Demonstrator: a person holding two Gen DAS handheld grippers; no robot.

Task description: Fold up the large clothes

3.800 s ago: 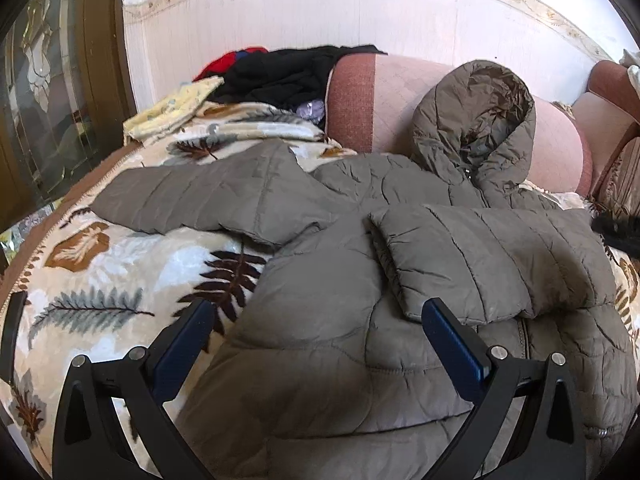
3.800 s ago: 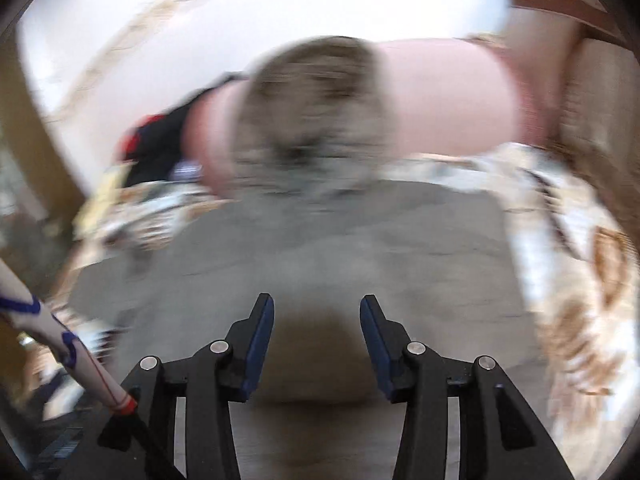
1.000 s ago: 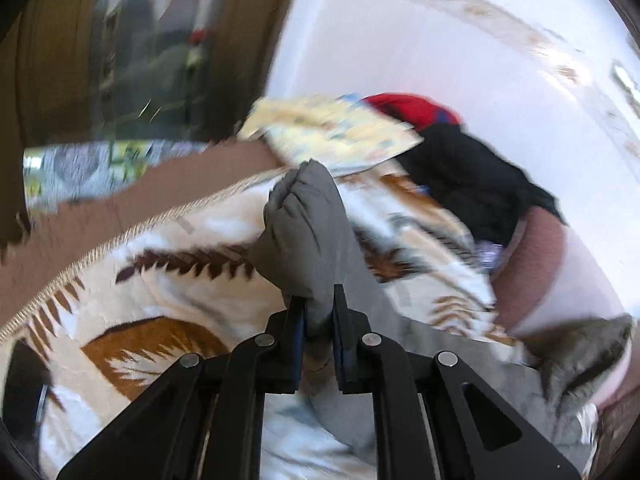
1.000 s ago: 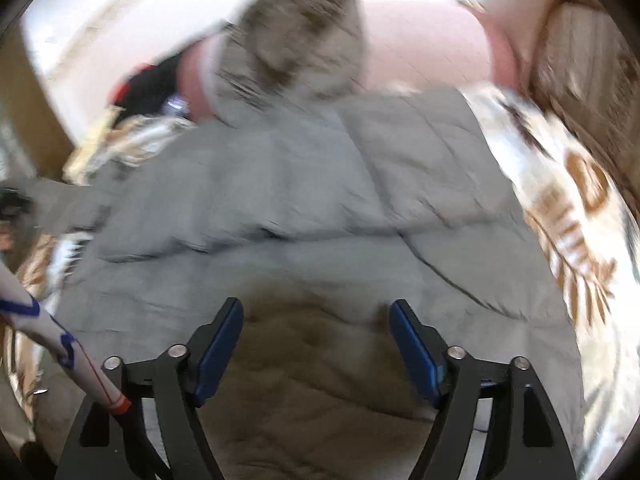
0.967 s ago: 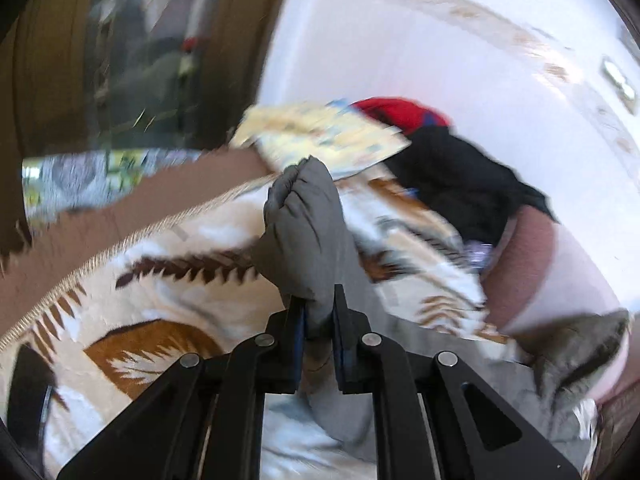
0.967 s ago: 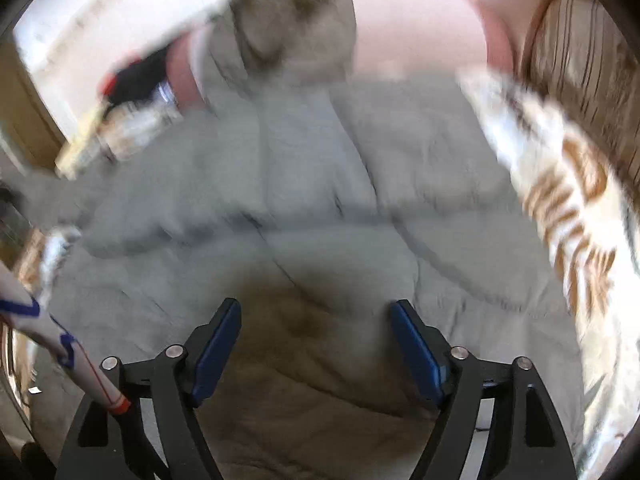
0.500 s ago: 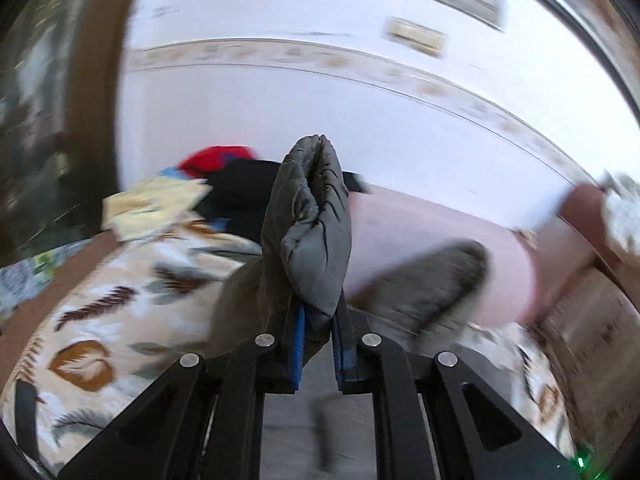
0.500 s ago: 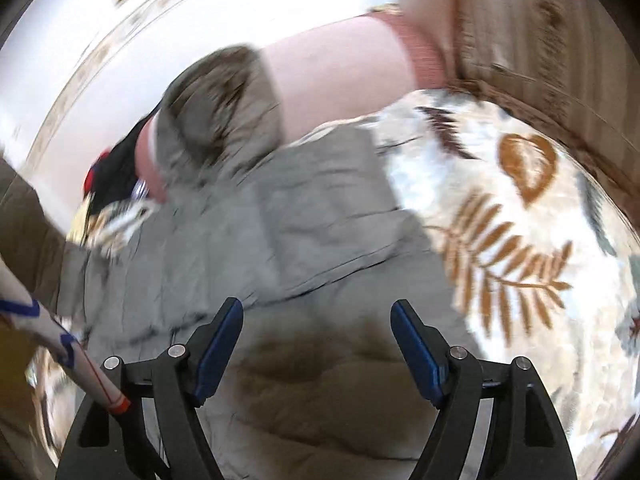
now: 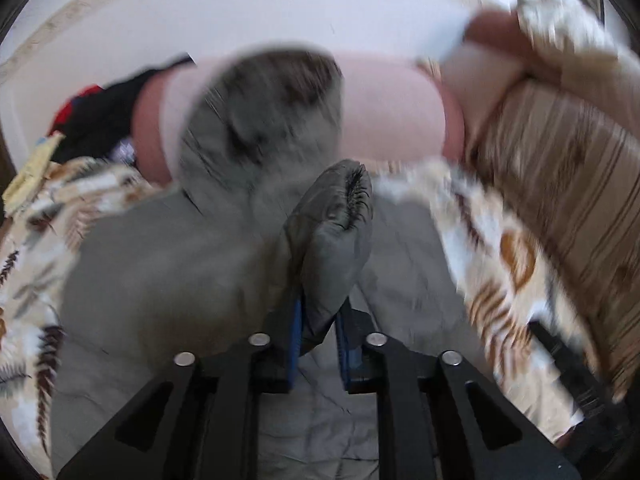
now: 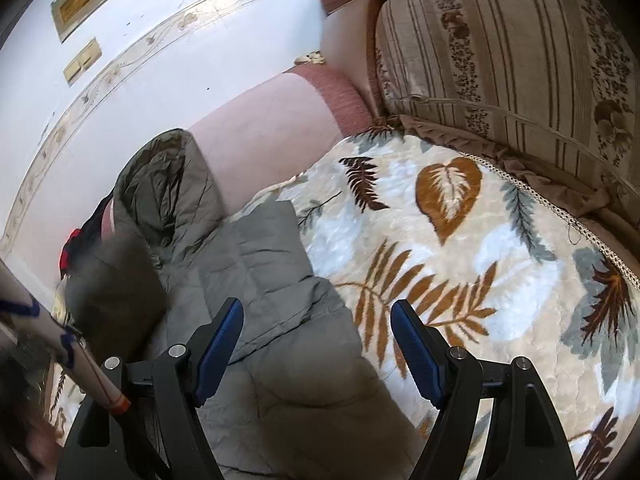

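— Where are we working?
— On a leaf-print blanket [image 10: 460,240] spread over a sofa, pink bolster [image 10: 264,128] behind. Our left gripper [image 9: 320,344] is clenched on the sleeve cuff [image 9: 336,232], held above the grey padded jacket [image 9: 160,264].
— And our right gripper [image 10: 316,344]?
— Released, jaws wide, hovering over the jacket's edge; its hood [image 10: 164,184] leans on the bolster, beside the striped cushion [image 10: 500,52].
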